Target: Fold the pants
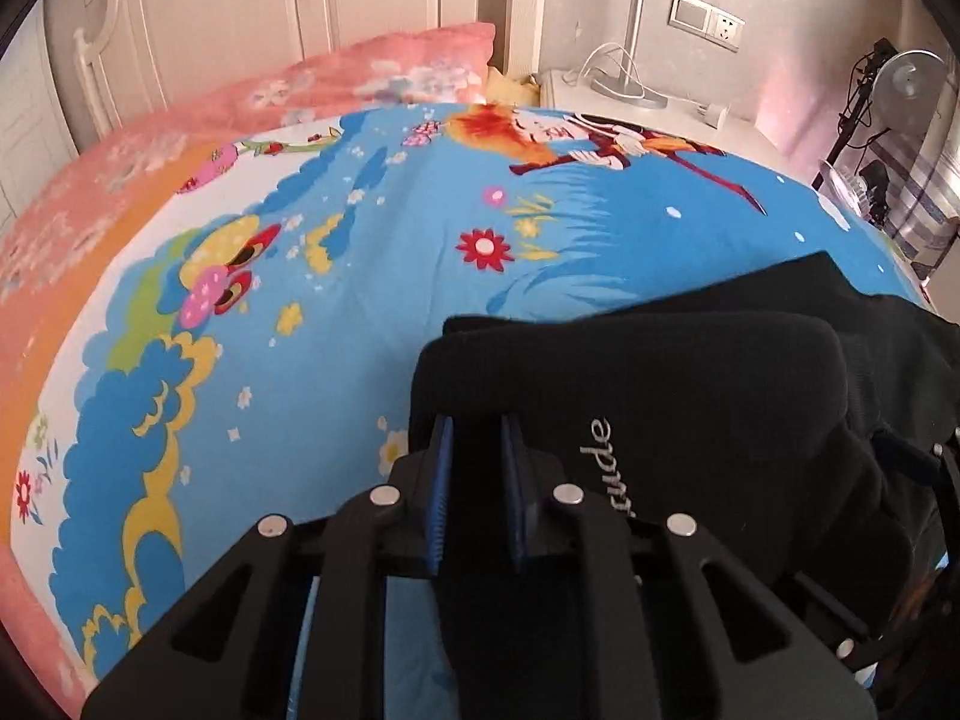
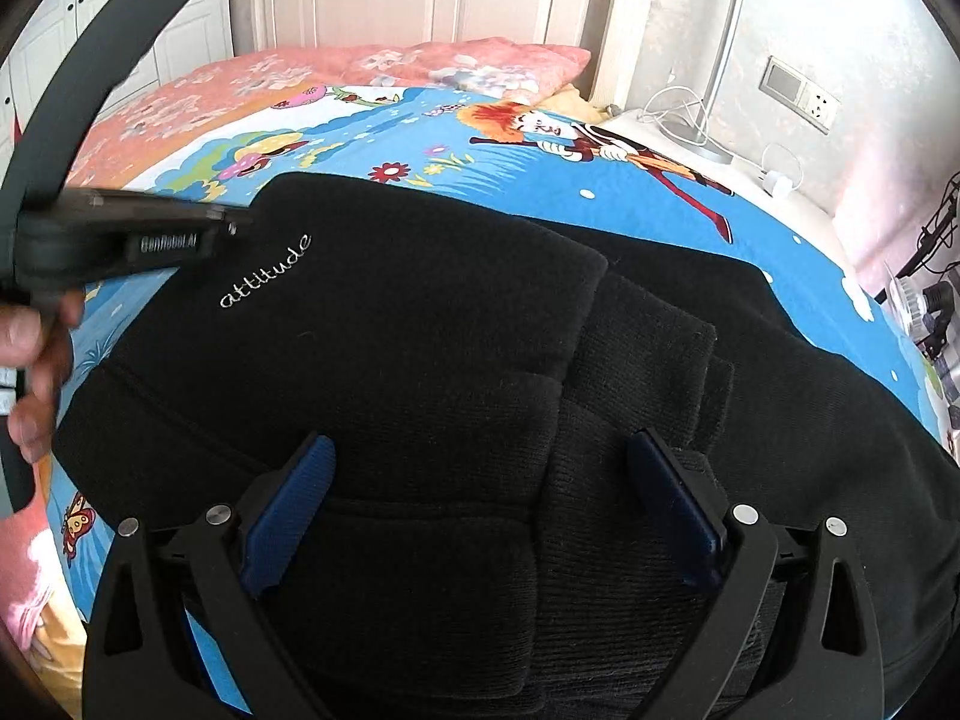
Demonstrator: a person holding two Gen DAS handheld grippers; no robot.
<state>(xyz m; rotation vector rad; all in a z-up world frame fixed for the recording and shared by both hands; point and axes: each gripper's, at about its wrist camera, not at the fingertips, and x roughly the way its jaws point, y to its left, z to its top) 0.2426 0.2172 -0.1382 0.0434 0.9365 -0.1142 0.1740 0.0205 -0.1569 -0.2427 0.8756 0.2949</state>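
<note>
Black pants [image 2: 420, 360] pinched by left tool [image 1: 477, 426] on bedsheet [image 1: 300, 330].

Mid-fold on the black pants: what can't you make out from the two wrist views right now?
- Left wrist: the "attitude" lettering is partly hidden by a fold of the pants.
- Right wrist: the pants' near edge is cut off by the frame bottom and the right gripper.
- Right wrist: the left gripper is motion-blurred.
</note>
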